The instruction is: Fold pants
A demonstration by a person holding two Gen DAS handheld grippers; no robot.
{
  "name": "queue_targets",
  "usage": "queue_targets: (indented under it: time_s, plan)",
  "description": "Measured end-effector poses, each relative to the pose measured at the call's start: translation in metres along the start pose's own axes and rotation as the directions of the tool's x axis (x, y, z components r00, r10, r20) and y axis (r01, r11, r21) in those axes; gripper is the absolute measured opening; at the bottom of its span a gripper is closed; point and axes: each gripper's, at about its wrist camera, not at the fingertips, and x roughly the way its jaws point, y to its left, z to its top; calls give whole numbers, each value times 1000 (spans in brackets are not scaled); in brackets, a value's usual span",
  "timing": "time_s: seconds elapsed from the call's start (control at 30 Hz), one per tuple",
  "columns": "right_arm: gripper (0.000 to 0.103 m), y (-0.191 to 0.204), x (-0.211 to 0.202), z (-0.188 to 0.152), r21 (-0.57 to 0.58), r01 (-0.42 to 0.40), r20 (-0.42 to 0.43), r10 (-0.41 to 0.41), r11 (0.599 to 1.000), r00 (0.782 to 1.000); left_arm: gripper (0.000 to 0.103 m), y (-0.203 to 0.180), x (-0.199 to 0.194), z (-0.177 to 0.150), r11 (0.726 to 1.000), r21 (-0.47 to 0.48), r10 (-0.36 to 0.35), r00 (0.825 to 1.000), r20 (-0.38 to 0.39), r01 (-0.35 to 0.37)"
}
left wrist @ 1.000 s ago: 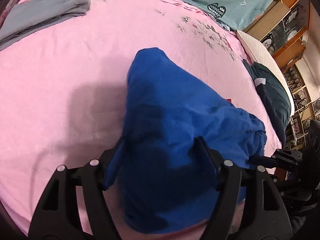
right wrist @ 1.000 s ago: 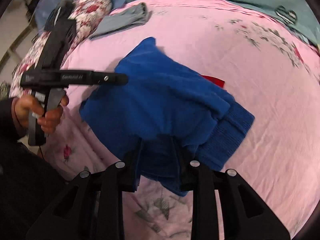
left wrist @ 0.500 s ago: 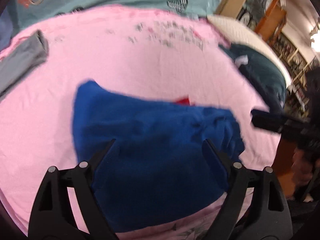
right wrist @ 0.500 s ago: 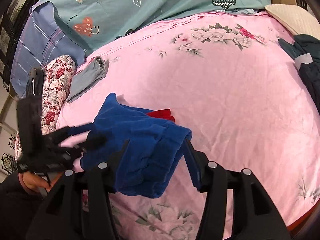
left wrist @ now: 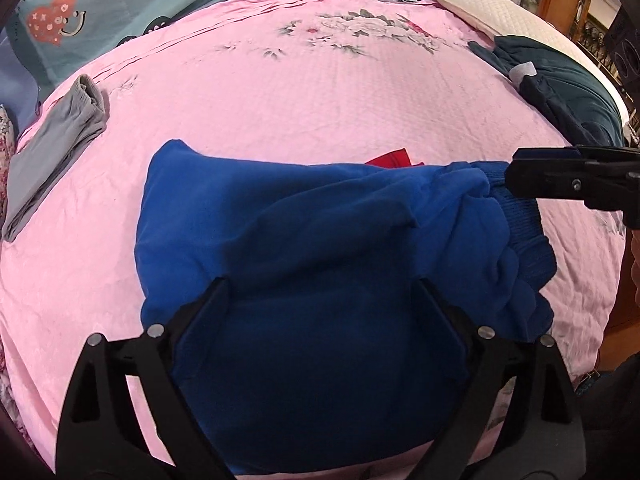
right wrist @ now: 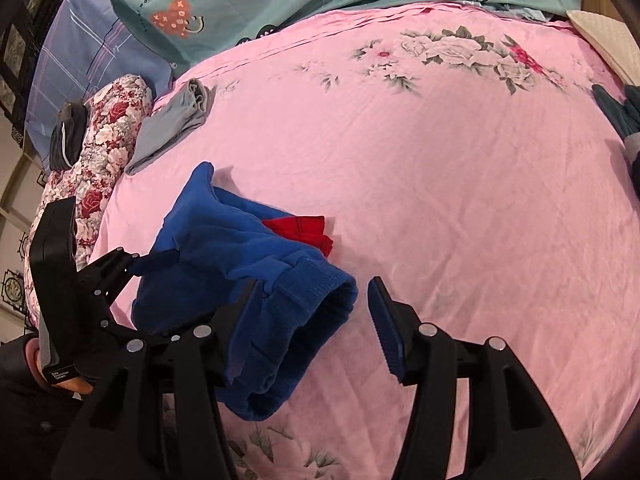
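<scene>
Bed: we see its pink flowered sheet carrying all the clothes.
Blue pants: folded bundle at the near edge of the bed, ribbed waistband toward the right, red cloth showing just behind.
Grey pants: folded, near the far left corner.
Dark green garment: at the right edge.
Left gripper: tilted down over the bundle, jaws opening wide; pads do not press the fabric.
Right gripper: jaws apart, waistband loose between them.
Change: a second ago both grippers pinched the pants; now we see them released.
</scene>
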Motion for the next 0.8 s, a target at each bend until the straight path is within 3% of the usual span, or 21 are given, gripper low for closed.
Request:
queue_targets:
  time_s: [0.2,0.33,0.5,0.57,0.67,0.8]
  plan:
    - [56,-4,6,11,-17,-49,-9,49,999,999,94,-1,1,1,1000,-11,19,1000,-10,-19]
    - [56,-6,21,16,-32,-79,-58,77,996,995,94,1,1,1,1000,-14,13,1000,-9,-13]
    - [67,-11,45,25,-47,-138,-109,132,989,985,94,1,2,0,1000,-9,9,1000,-7,-9]
    - [67,-14,56,31,-40,-190,-145,182,981,973,94,2,3,0,1000,-8,5,1000,-9,-5]
    - [67,-16,75,40,-9,-278,-224,269,960,937,94,3,5,1,1000,-8,1,1000,-14,-2]
    - [68,-3,90,43,-83,-300,-262,270,950,927,94,3,7,1,1000,-16,4,1000,-15,-4]
